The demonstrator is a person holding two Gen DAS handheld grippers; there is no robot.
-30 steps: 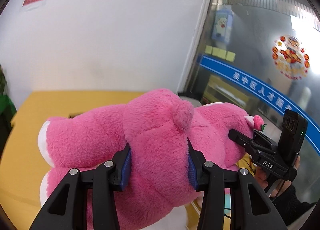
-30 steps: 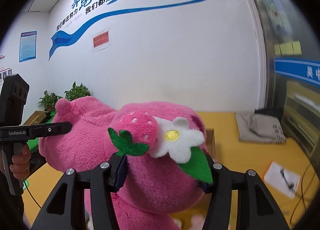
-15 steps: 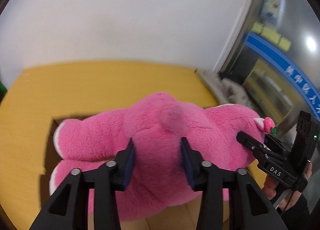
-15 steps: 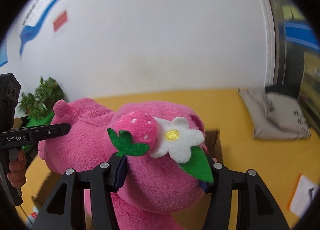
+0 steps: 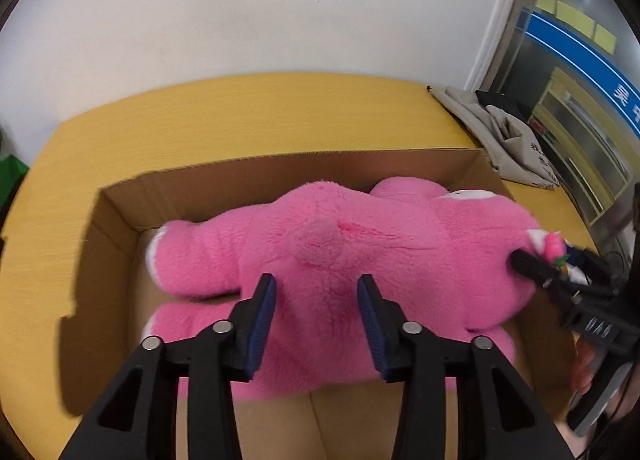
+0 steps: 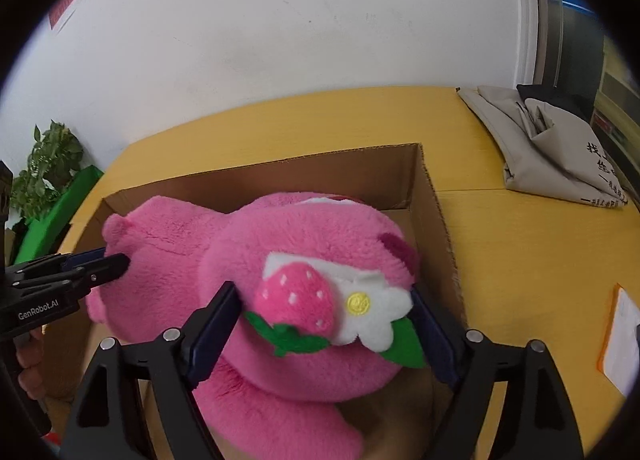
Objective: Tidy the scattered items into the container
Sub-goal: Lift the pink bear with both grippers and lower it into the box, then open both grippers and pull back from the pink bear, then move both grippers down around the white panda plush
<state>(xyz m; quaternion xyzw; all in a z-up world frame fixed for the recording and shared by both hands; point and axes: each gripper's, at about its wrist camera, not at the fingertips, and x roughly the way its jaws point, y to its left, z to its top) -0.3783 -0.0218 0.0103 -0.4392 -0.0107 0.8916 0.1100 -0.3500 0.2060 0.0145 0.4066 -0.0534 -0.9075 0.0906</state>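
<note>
Yellow table [image 5: 248,112] under a white wall, with a cardboard box [image 5: 120,196] on it holding a pink bear [image 5: 352,244].

The bear fills the middle of both frames, lying lengthwise inside the box, its legs toward the left of the left wrist view and its head, with a strawberry [image 6: 296,300] and a white flower [image 6: 372,316], at lower centre of the right wrist view. The left gripper [image 5: 317,316] pinches the bear's body just below the tail, blue pads pressed into the fur. The right gripper [image 6: 324,332] clamps the head on both sides. A grey bag [image 6: 552,148] lies on the table at upper right, a plant [image 6: 48,164] stands at far left, and a paper [image 6: 620,340] sits at the right edge.
</note>
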